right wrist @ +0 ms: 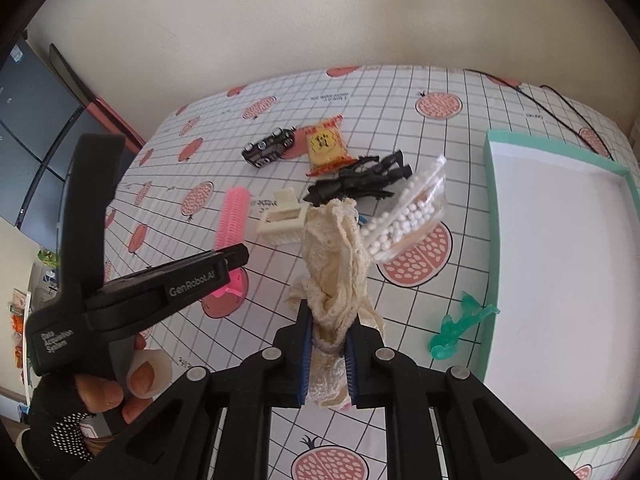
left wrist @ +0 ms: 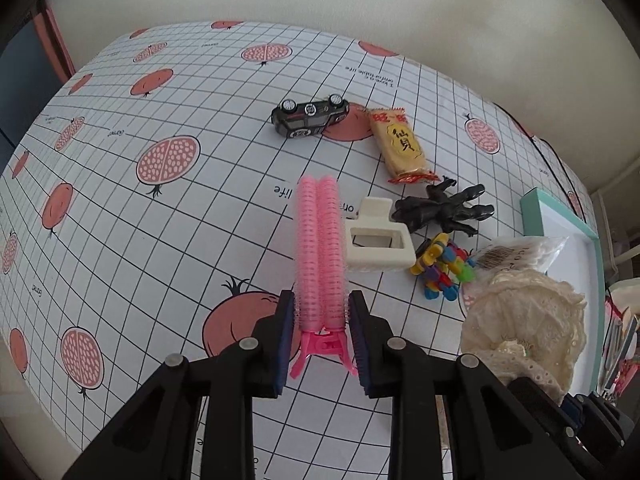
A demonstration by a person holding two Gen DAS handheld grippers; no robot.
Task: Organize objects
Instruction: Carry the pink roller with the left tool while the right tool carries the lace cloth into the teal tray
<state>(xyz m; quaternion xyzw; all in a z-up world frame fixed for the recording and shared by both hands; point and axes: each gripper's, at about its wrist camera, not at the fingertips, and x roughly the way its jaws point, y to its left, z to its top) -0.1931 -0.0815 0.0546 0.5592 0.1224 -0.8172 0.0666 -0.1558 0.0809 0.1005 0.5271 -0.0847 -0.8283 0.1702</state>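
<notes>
Lace cloth, cream and bunched, was clenched in the right claw, rising from between the blue pads toward the middle of the right wrist frame. In the left wrist frame the same cloth showed at lower right as a crumpled mound.

Just behind the cloth in the right wrist view lay a clear bag of cotton swabs, with a black figure toy above it and a cream hair clip to its left. A snack packet and a black toy car sat farther up the frame. A green translucent toy lay at right, just beside the wall of the teal-rimmed box.

The left claw stood parted around the handle end of a pink hair roller clip; its pads were beside the roller, and whether they touched it could not be told. The clip ran up the centre of the left wrist frame. A pile of small multicoloured clips lay right of the hair clip there.

Everything rested on a worktop covered in a grid cloth printed with pomegranates. A gloved hand gripped the left tool at lower left of the right wrist frame.
</notes>
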